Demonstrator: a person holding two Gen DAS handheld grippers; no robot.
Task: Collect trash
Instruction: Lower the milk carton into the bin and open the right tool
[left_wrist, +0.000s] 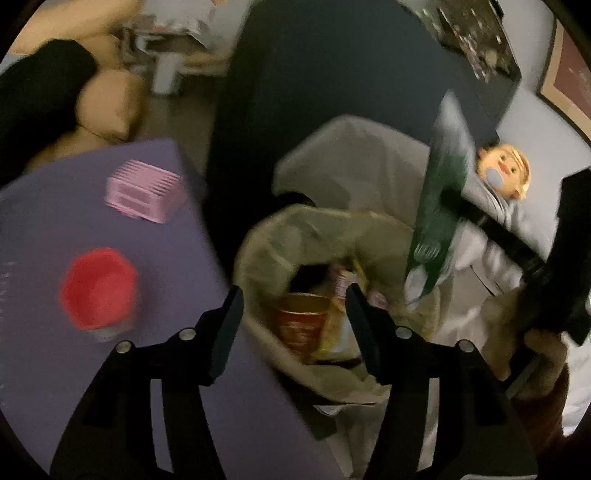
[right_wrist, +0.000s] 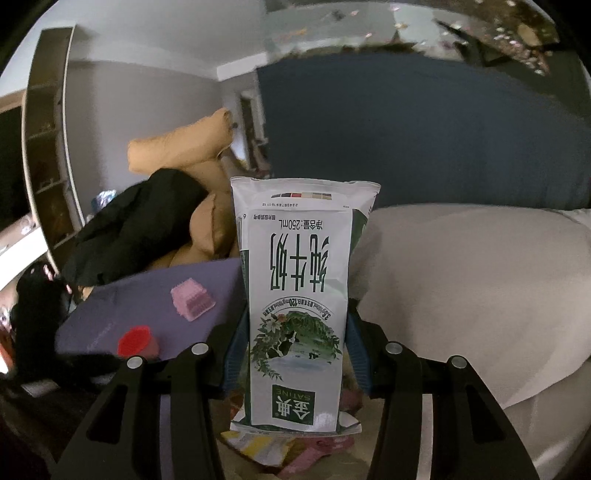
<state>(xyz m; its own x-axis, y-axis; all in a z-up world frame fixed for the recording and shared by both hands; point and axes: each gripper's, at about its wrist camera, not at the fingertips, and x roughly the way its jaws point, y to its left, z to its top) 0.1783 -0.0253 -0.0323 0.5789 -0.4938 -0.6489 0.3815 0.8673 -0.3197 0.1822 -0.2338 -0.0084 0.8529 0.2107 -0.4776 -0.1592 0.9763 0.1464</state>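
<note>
My right gripper (right_wrist: 295, 332) is shut on a green and white milk carton (right_wrist: 297, 295), held upside down. In the left wrist view the same carton (left_wrist: 439, 206) hangs just above the open trash bag (left_wrist: 266, 236), with the right gripper (left_wrist: 465, 210) holding it from the right. The beige bag holds a red-orange paper cup (left_wrist: 303, 325) and yellow wrappers (left_wrist: 332, 332). My left gripper (left_wrist: 295, 306) is open, its fingers spread over the bag's mouth and holding nothing. Wrappers in the bag also show below the carton in the right wrist view (right_wrist: 266, 446).
A purple table (left_wrist: 110, 229) on the left carries a pink box (left_wrist: 146, 194) and a red-capped jar (left_wrist: 98, 288). A white pillow (right_wrist: 461, 280) and a doll (left_wrist: 504, 170) lie to the right. Tan cushions (right_wrist: 184, 147) and dark clothing (right_wrist: 133, 232) lie behind the table.
</note>
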